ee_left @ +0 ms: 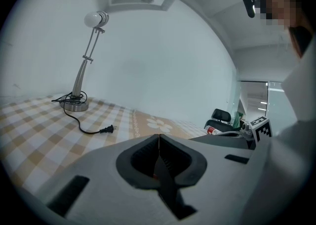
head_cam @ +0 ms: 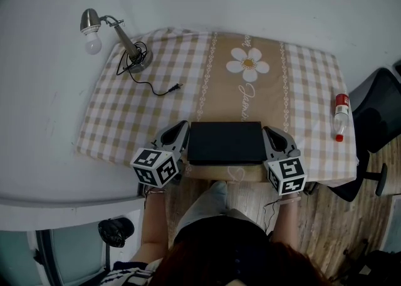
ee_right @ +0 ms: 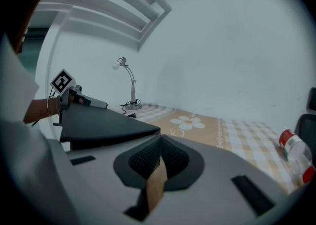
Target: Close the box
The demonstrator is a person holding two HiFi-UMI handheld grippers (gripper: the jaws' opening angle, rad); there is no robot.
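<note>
A black box (head_cam: 225, 142) is sitting on the table (head_cam: 125, 121). The left gripper (head_cam: 183, 129) and right gripper (head_cam: 268, 133) are flanking it, jaws pressed together; contact is unclear.

Beyond the box (head_cam: 225, 142) you have bare tabletop (head_cam: 250, 100). Far to its left rear stand the lamp (head_cam: 128, 46) and its cord (head_cam: 156, 88); well to its right lies a bottle (head_cam: 340, 117).

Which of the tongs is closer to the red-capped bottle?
Right. The right tongs sit at the black box's right end, with the bottle farther out on that side; the left tongs are at the box's left end, the whole box between.
</note>
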